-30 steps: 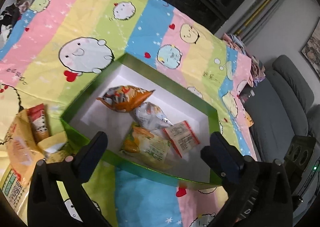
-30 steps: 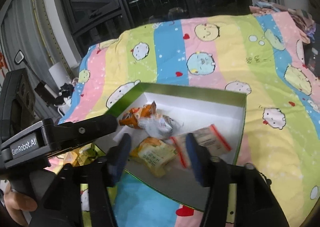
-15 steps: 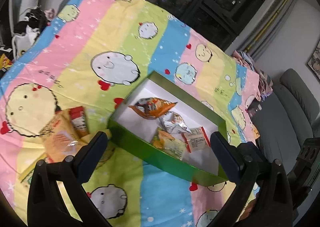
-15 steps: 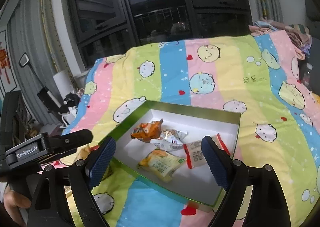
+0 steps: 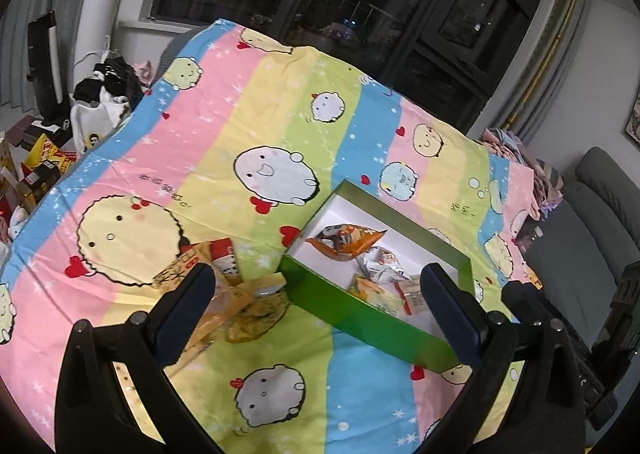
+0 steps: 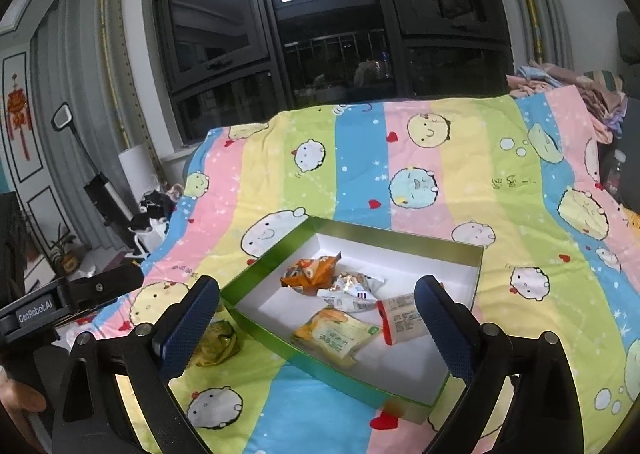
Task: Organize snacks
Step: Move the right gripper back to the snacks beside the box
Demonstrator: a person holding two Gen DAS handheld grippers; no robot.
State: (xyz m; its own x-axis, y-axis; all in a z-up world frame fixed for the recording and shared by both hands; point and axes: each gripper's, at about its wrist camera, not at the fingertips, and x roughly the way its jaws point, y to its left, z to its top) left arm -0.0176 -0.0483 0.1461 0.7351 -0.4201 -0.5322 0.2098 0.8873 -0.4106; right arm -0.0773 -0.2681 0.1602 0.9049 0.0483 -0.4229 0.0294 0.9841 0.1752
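A green box [image 5: 360,318] [image 6: 264,278] with a white inside lies on the striped blanket. In it are an orange packet [image 6: 310,274], a silver one [image 6: 354,290], a yellow one [image 6: 332,336] and a red-edged one [image 6: 402,318]. Loose yellow and red snack packets [image 5: 224,286] lie left of the box; a crumpled yellow one [image 6: 216,342] shows in the right wrist view. My left gripper [image 5: 320,310] is open, above the blanket before the box and the loose packets. My right gripper [image 6: 316,326] hangs over the box, its jaws opening with nothing gripped.
The cartoon blanket [image 5: 240,133] covers a bed that drops off at left toward bags and boxes [image 5: 36,165] on the floor. A grey sofa [image 5: 592,221] stands at right. Folded clothes [image 6: 568,93] lie at the far right corner. Dark windows are behind.
Both grippers have pulled back and up from the box, so more blanket shows. The right gripper's jaws spread wide, away from the red-edged packet that now lies in the box.
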